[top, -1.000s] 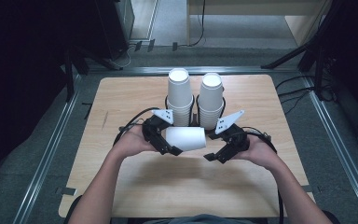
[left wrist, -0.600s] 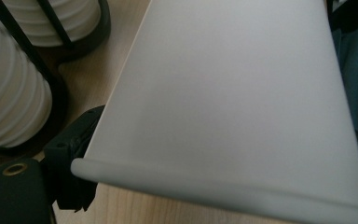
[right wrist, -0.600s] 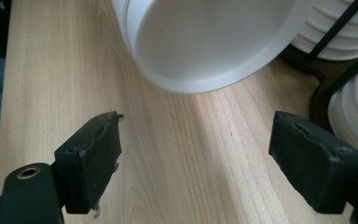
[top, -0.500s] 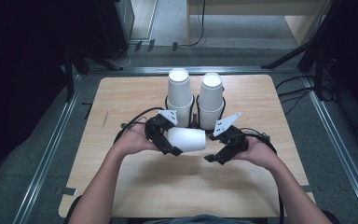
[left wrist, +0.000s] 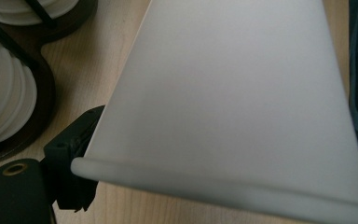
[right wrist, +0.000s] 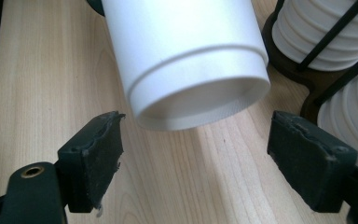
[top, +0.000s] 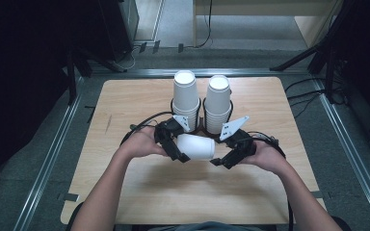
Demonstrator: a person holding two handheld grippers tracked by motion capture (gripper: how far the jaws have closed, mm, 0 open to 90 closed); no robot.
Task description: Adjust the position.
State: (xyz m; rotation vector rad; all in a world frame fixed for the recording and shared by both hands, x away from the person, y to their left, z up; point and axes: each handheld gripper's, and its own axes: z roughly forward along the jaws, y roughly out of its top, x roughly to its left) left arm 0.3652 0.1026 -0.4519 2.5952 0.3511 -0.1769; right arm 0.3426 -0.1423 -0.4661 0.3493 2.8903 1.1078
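Observation:
A white paper cup (top: pixel 195 147) lies sideways above the table, and my left gripper (top: pixel 179 150) is shut on its rim end. In the left gripper view the cup's wall (left wrist: pixel 233 93) runs away from the camera, with one finger (left wrist: pixel 70 149) against the rolled rim. The cup's base (right wrist: pixel 186 56) points at my right gripper (top: pixel 220 156). That gripper is open. Its jaws have just been closing a little, and the pads (right wrist: pixel 93 158) stand apart from the cup on both sides, with the base just ahead of them.
Two tall stacks of white cups (top: pixel 186 96) (top: pixel 218 98) stand in a dark wire-and-wood holder (top: pixel 201 126) right behind the grippers. The holder's base (right wrist: pixel 307 79) is close to the right jaw. The wooden table (top: pixel 125 106) extends to both sides and toward me.
The left gripper and the cup have drifted very slightly toward the right gripper and the near edge. The right hand has kept its place.

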